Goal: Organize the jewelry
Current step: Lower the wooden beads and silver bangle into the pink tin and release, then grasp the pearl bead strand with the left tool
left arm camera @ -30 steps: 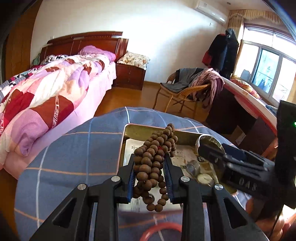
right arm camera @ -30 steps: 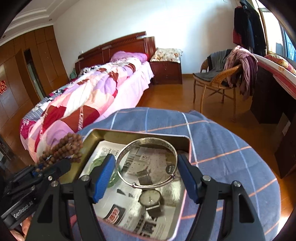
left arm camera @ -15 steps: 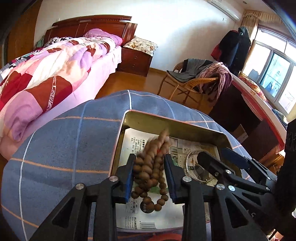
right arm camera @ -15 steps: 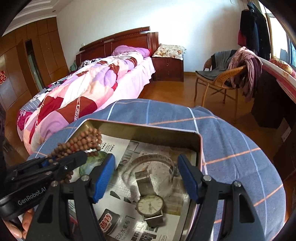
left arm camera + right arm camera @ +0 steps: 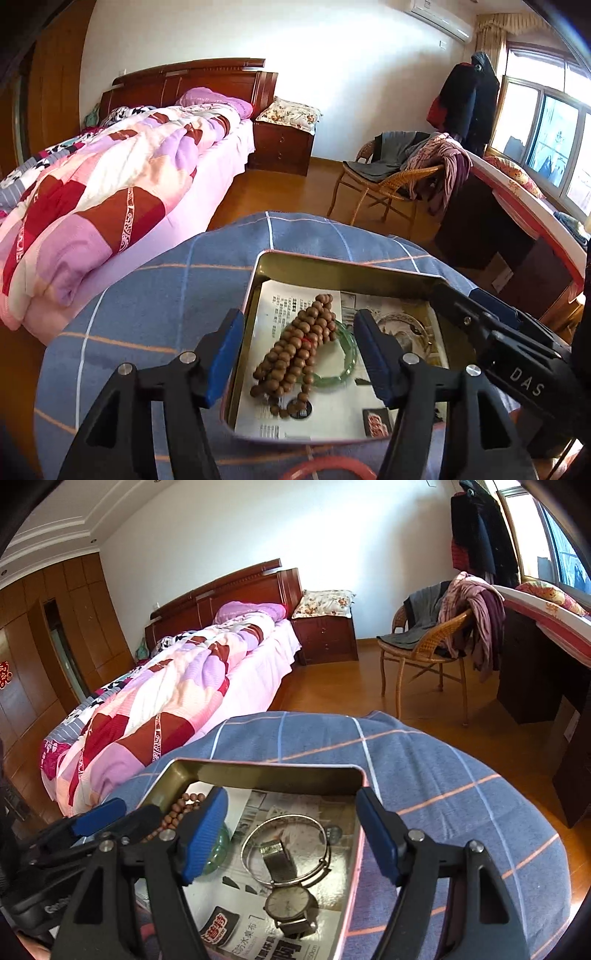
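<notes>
A gold metal tin (image 5: pixel 343 267) lined with newspaper sits on the blue checked cloth. The brown wooden bead string (image 5: pixel 299 347) lies in its left part, over a green bangle (image 5: pixel 345 365). My left gripper (image 5: pixel 299 358) is open above the beads, empty. In the right wrist view the tin (image 5: pixel 266 773) holds a silver bangle (image 5: pixel 286 849) and a wristwatch (image 5: pixel 288 904); the beads (image 5: pixel 177 810) show at its left. My right gripper (image 5: pixel 291 842) is open above the bangle, empty. It also shows in the left wrist view (image 5: pixel 480 325).
A red bangle (image 5: pixel 328 469) lies on the cloth (image 5: pixel 147 295) in front of the tin. The round table's edge drops off all around. Beyond it stand a bed (image 5: pixel 110 192), a wicker chair (image 5: pixel 384 184) with clothes and a dark desk (image 5: pixel 546 657).
My left gripper opened and dropped the bead string into the tin. My right gripper, open throughout, let the silver bangle fall into the tin over the watch.
</notes>
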The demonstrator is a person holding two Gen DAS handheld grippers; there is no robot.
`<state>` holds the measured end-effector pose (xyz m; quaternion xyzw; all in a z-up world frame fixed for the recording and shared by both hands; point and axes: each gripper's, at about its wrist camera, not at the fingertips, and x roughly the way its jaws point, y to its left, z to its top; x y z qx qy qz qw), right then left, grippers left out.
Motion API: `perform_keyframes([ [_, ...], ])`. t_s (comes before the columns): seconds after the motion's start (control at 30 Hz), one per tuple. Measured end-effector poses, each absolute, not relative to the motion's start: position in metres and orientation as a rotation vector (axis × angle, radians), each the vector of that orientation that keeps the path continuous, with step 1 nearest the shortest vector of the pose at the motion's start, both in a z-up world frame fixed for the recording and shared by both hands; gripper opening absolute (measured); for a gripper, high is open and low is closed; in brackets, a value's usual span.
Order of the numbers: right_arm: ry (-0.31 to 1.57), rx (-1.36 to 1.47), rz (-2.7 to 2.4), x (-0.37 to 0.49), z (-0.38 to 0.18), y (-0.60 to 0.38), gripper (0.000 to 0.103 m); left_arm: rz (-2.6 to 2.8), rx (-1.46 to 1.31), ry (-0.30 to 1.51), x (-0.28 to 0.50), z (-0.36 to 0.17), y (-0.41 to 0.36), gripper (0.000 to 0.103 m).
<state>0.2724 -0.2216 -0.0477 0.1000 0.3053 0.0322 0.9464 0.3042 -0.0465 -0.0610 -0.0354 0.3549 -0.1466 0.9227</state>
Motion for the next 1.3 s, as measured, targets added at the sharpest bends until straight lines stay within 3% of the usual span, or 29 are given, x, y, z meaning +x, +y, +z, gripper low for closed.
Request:
perform_keyframes([
  [0.47, 0.659, 0.19, 0.061, 0.21, -0.043, -0.217, 0.078, -0.237, 0.014, 0.737, 0.244, -0.056, -0.036, 0.062],
  [1.3, 0.75, 0.196, 0.055, 0.134, -0.07, -0.223, 0.078, -0.218, 0.063, 0.805, 0.152, -0.093, 0.02, 0.062],
])
